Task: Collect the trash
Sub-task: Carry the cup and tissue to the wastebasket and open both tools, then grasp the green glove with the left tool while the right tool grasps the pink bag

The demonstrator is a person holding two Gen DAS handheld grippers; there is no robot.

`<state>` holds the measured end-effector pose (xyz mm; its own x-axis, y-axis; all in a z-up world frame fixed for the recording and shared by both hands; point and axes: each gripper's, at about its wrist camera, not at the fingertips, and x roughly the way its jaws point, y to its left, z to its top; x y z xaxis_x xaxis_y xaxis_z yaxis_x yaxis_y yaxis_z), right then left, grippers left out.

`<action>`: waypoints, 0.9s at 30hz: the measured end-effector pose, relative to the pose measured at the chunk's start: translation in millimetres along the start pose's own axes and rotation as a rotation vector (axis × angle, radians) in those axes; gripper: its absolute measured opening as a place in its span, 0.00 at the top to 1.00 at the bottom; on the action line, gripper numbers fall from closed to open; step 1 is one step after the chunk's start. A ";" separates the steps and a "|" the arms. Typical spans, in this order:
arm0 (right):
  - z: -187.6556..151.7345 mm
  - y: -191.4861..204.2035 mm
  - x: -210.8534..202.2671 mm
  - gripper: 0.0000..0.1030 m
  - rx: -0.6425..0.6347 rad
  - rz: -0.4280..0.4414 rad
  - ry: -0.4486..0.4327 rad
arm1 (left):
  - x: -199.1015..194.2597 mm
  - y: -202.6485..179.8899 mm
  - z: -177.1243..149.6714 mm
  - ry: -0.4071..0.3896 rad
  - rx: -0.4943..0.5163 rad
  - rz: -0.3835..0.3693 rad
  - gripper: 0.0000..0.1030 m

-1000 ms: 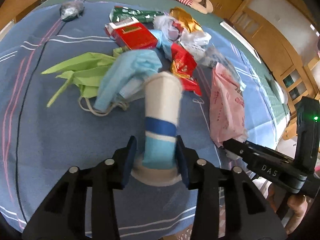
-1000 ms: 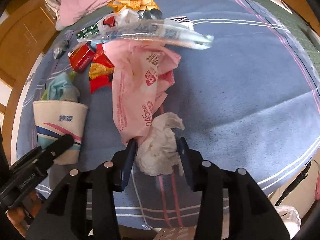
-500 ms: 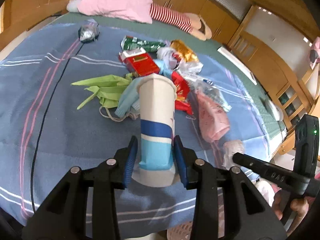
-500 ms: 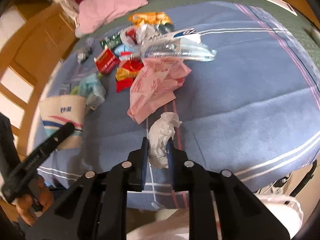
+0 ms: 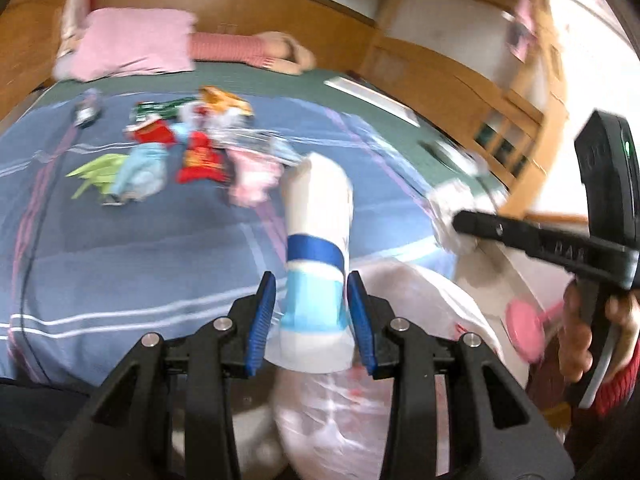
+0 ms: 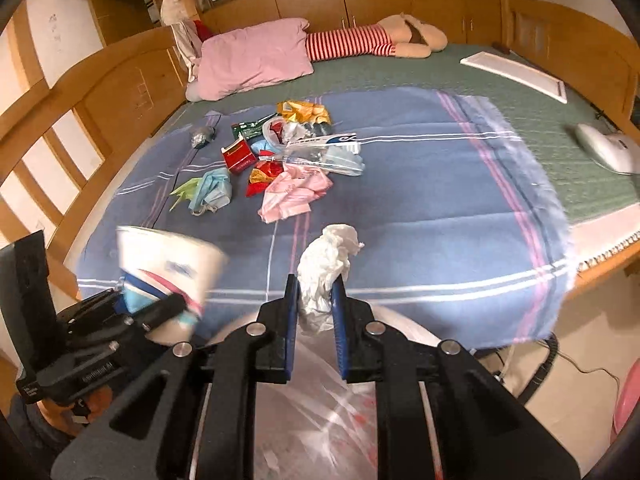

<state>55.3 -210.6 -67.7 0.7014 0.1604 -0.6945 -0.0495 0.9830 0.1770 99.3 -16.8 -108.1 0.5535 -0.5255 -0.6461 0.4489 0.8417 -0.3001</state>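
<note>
My left gripper (image 5: 311, 298) is shut on a white paper cup (image 5: 318, 236) with a blue band, held off the bed above a bin lined with a clear bag (image 5: 344, 412). The cup also shows in the right wrist view (image 6: 168, 264). My right gripper (image 6: 315, 300) is shut on a crumpled white tissue (image 6: 326, 264), also over the bag-lined bin (image 6: 320, 420). The tissue shows in the left wrist view (image 5: 450, 216) at the right gripper's tip. A pile of trash remains on the blue blanket (image 6: 420, 184): pink plastic bag (image 6: 294, 196), red box (image 6: 239, 157), blue mask (image 6: 214, 190), green wrapper (image 6: 184, 192).
A pink pillow (image 6: 256, 58) and a striped plush toy (image 6: 380, 40) lie at the head of the bed. A white board (image 6: 516, 74) and a white device (image 6: 604, 146) rest on the green cover at the right. Wooden bed rails stand at the left. A pink object (image 5: 526, 332) is on the floor.
Both grippers have pulled back from the bed with the cup and the tissue and now hang over the lined bin at the bed's foot. The right gripper closed on the tissue.
</note>
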 end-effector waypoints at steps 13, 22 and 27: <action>-10.2 -34.7 -71.6 0.20 0.154 0.143 -0.200 | 9.5 -38.1 -22.5 0.072 0.081 -0.031 0.65; -7.6 -35.6 -40.9 0.20 0.175 0.086 -0.146 | 0.6 35.8 10.4 -0.012 -0.059 0.262 0.33; -3.7 -33.5 -5.5 0.20 0.191 0.088 -0.081 | 3.4 126.9 70.0 -0.090 -0.238 0.378 0.28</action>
<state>50.5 -244.1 -72.3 0.7552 0.2294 -0.6140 0.0174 0.9294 0.3686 207.2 79.6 -99.3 0.7108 -0.1759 -0.6811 0.0355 0.9760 -0.2150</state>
